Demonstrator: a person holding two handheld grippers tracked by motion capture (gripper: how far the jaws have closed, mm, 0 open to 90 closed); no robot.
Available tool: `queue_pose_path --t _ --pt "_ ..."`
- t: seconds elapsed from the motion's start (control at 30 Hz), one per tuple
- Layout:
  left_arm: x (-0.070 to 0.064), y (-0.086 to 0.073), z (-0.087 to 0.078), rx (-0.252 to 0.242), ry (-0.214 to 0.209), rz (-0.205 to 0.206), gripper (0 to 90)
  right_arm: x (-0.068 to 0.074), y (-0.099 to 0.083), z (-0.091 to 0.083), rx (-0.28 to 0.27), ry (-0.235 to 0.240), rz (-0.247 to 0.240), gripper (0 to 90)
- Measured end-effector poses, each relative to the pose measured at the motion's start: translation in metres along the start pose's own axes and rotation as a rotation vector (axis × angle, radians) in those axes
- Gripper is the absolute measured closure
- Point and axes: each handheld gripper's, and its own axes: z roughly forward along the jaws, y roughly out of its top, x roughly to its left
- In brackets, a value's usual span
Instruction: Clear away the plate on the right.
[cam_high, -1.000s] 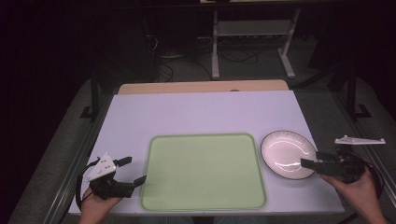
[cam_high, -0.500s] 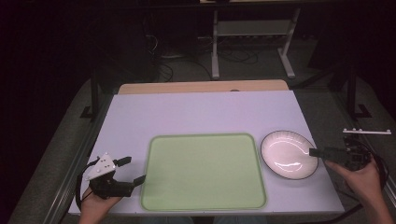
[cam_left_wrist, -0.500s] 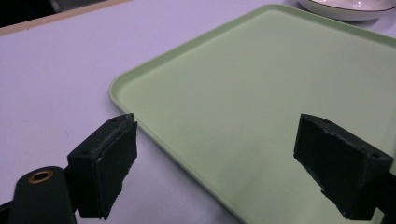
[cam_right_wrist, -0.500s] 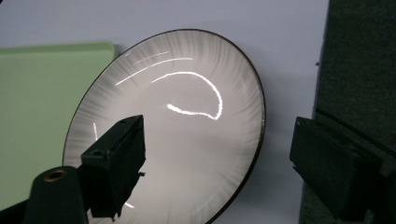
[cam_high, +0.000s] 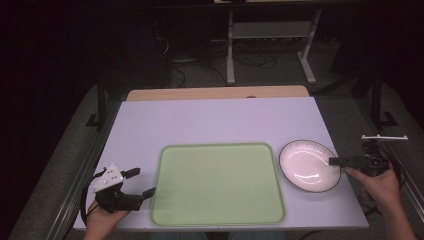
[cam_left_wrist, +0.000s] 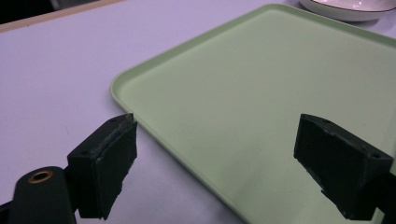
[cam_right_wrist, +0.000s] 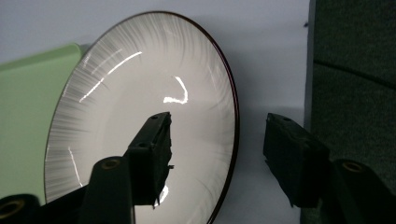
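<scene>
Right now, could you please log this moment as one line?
right gripper: open, straddling plate rim | left gripper: open, at tray edge | nothing held

A table (cam_high: 220, 120) with a pale lilac-white top and a bare wooden strip along its far edge carries 2 things. A light green rectangular tray (cam_high: 218, 184) lies flat near the table's near edge. Just beside the tray's right side sits a white plate (cam_high: 309, 166) with a dark rim.
</scene>
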Motion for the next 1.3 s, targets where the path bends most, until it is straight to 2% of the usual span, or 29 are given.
queue_pose_path --t 0.13,0.23,0.37,0.63,1.1,1.3 --pt "0.0 0.0 0.0 -0.004 -0.007 -0.005 13.3 0.001 0.003 0.004 0.018 0.008 0.004 48.2" --pt "0.0 0.0 0.0 -0.007 -0.008 -0.005 13.3 0.0 0.006 0.006 0.048 0.002 0.029 55.8" --pt "0.001 0.0 -0.001 -0.007 -0.009 -0.007 13.3 -0.004 0.008 0.009 0.077 0.018 0.068 64.1" --pt "0.001 0.0 0.0 -0.004 -0.009 -0.007 13.3 -0.008 0.008 0.012 0.095 0.023 0.091 78.8" --pt "0.001 0.0 0.001 0.001 -0.014 -0.01 13.4 -0.02 0.005 0.011 0.08 0.1 0.169 83.4" --pt "0.001 0.0 0.002 0.001 -0.019 -0.009 13.4 -0.023 0.004 0.012 0.075 0.118 0.188 84.0"
